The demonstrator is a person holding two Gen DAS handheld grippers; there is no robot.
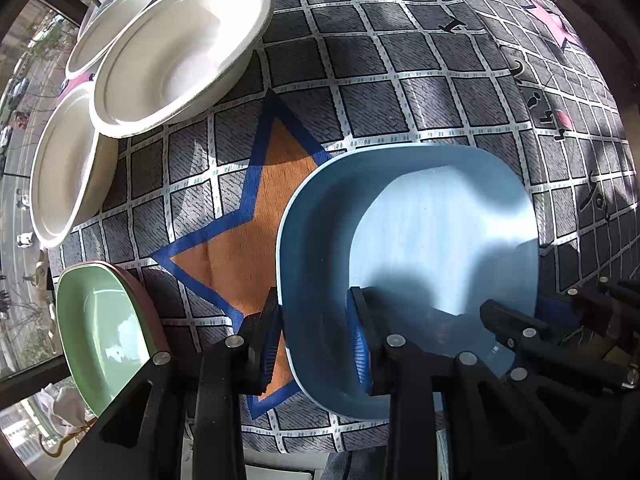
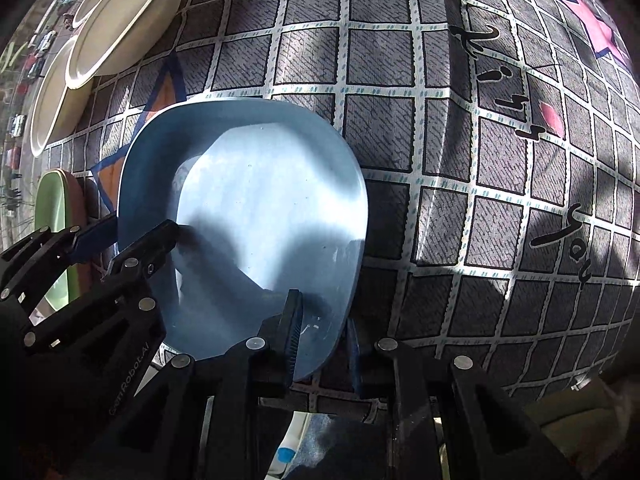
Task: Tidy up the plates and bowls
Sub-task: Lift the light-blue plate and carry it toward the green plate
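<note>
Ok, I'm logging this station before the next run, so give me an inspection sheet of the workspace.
Surface: checked grey tablecloth with an orange star.
Job's things: blue plate held at two edges; three white bowls overlapping at the far left; green plate stacked on a pink one.
Clutter: nothing seen.
Grippers: left gripper shut on the blue plate's left rim; right gripper shut on its right rim.
Cables: nothing seen.
Surroundings: window beside the table, street and cars below.

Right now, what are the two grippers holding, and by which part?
Both hold the blue plate by its rim: the left gripper clamps one side edge, the right gripper the opposite edge, one finger inside and one outside.
</note>
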